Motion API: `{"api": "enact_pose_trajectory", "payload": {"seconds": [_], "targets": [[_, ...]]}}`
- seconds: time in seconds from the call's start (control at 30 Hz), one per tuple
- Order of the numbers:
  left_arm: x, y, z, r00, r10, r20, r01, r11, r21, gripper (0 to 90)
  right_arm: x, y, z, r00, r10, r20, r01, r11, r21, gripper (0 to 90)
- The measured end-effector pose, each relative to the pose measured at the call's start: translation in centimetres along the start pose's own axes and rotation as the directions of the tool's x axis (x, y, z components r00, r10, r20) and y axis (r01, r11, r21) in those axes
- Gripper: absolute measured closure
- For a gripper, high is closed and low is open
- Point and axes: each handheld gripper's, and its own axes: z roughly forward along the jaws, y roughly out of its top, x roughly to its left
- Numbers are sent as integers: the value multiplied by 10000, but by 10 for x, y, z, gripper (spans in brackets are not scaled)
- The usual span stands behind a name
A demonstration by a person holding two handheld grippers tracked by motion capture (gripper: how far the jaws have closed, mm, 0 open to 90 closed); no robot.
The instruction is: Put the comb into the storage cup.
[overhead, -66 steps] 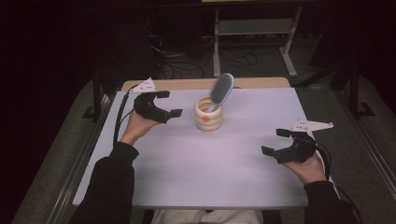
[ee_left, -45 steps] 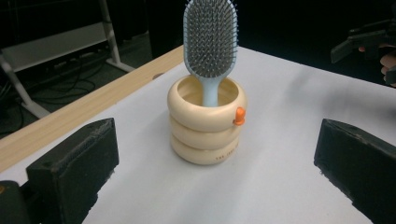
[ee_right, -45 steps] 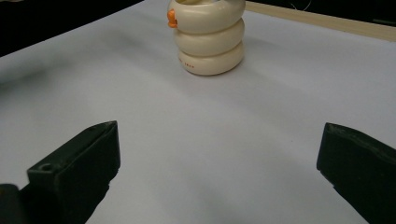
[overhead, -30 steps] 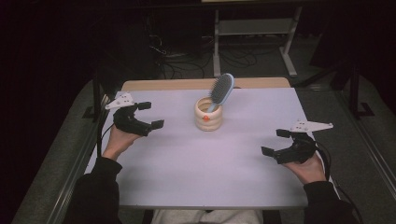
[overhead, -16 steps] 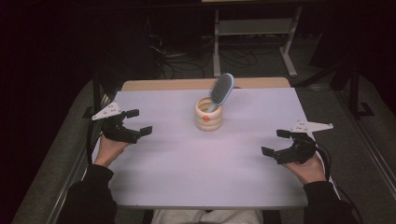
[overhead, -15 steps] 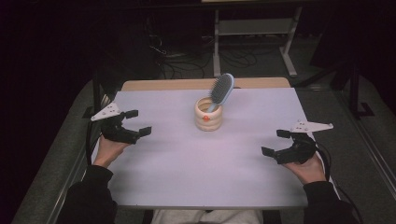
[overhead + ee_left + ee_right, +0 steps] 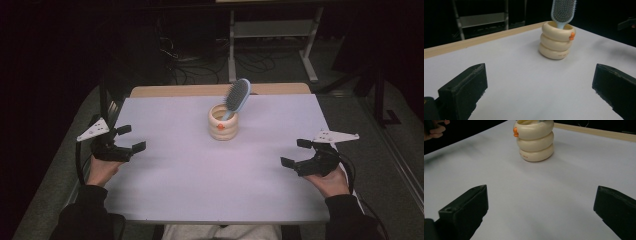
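A cream ringed cup (image 7: 223, 124) with a small orange knob stands upright on the white table (image 7: 200, 170), toward the back middle. A light blue hairbrush (image 7: 236, 96) stands in it handle down, leaning right. The cup (image 7: 556, 41) and the hairbrush (image 7: 563, 11) lie ahead in the left gripper view; the cup (image 7: 534, 140) also lies ahead in the right gripper view. My left gripper (image 7: 131, 138) rests open at the table's left edge, empty. Near the right edge my right gripper (image 7: 295, 153) is open and empty too. Both are well apart from the cup.
A wooden strip (image 7: 175, 90) runs along the table's far edge. Beyond it, on the dark floor, stand a metal shelf frame (image 7: 272, 30) and loose cables (image 7: 180, 60).
My left gripper has drawn back from beside the cup toward the near left edge of the table, staying open. The right gripper, cup and hairbrush have not moved.
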Motion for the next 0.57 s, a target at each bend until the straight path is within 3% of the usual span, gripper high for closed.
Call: {"api": "enact_pose_trajectory", "payload": {"seconds": [0.17,0.57], "targets": [[6,-12,-15,9987,-462,-195,453,9981,-417,0,0,-1,-1,10000,76,-45,-77,9999,-118,0],[11,-29,-32,9950,-747,-669,707,9956,-607,0,3,-2,-1,9999,58,-88,-59,9999,-97,0]]}}
